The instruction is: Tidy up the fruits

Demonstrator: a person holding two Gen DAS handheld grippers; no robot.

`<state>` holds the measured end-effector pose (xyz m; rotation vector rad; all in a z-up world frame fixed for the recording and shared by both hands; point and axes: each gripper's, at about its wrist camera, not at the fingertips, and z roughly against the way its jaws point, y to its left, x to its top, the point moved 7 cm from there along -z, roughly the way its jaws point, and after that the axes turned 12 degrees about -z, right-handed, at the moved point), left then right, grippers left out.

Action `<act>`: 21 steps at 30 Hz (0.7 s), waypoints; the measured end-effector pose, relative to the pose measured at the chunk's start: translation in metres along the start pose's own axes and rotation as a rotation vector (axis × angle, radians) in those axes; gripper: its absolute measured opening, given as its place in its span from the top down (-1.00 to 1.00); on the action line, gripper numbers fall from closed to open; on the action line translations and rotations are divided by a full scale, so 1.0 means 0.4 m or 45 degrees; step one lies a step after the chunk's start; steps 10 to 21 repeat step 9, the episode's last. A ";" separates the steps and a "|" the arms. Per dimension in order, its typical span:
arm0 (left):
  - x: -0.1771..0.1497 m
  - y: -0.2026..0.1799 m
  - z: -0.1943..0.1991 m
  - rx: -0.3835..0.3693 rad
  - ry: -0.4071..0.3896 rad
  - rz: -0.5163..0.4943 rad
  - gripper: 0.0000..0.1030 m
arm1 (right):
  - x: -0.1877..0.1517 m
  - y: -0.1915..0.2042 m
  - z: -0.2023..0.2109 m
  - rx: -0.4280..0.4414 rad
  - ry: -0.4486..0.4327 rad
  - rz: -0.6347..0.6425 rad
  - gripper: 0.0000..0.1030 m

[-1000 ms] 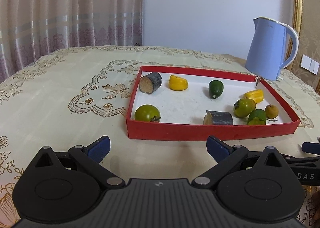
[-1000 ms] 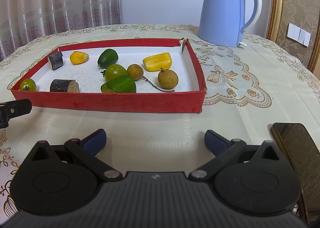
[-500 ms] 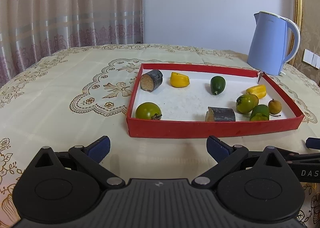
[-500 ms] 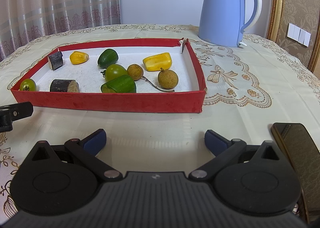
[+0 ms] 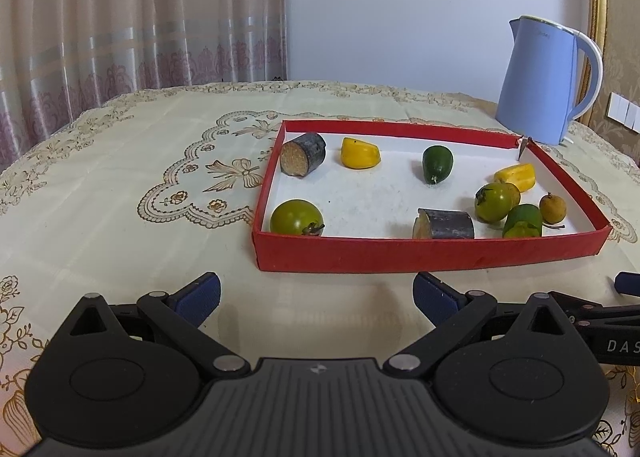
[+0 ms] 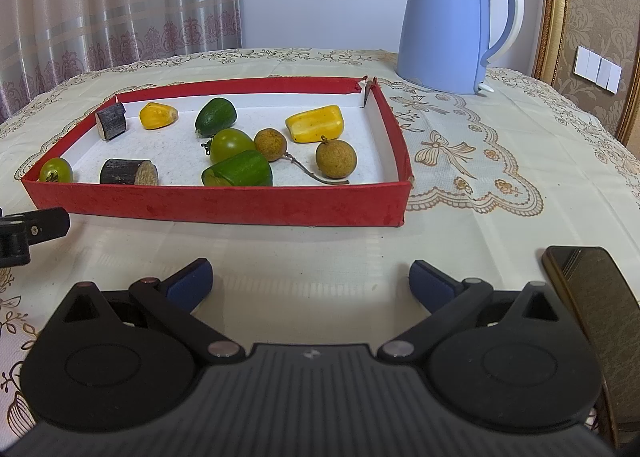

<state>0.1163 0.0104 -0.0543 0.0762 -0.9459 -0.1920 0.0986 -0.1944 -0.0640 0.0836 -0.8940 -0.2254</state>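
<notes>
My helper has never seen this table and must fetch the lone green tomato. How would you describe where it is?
Find the red tray in front of the blue kettle. Go to its near corner farthest from the kettle: the green tomato sits there alone, against the wall. The other green tomato sits mid-tray, crowded by a cut cucumber piece and a brown longan.

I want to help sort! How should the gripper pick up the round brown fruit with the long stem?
Grip the longan across its round body, coming from above with the right gripper, now open. The stem is thin and lies flat, so it gives poor hold.
</notes>
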 end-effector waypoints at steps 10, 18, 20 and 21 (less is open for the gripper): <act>0.006 0.005 0.005 0.062 -0.046 -0.011 -1.00 | 0.000 0.000 0.000 0.000 0.000 0.000 -1.00; 0.006 0.005 0.005 0.062 -0.046 -0.011 -1.00 | 0.000 0.000 0.000 0.000 0.000 0.000 -1.00; 0.006 0.005 0.005 0.062 -0.046 -0.011 -1.00 | 0.000 0.000 0.000 0.000 0.000 0.000 -1.00; 0.006 0.005 0.005 0.062 -0.046 -0.011 -1.00 | 0.000 0.000 0.000 0.000 0.000 0.000 -1.00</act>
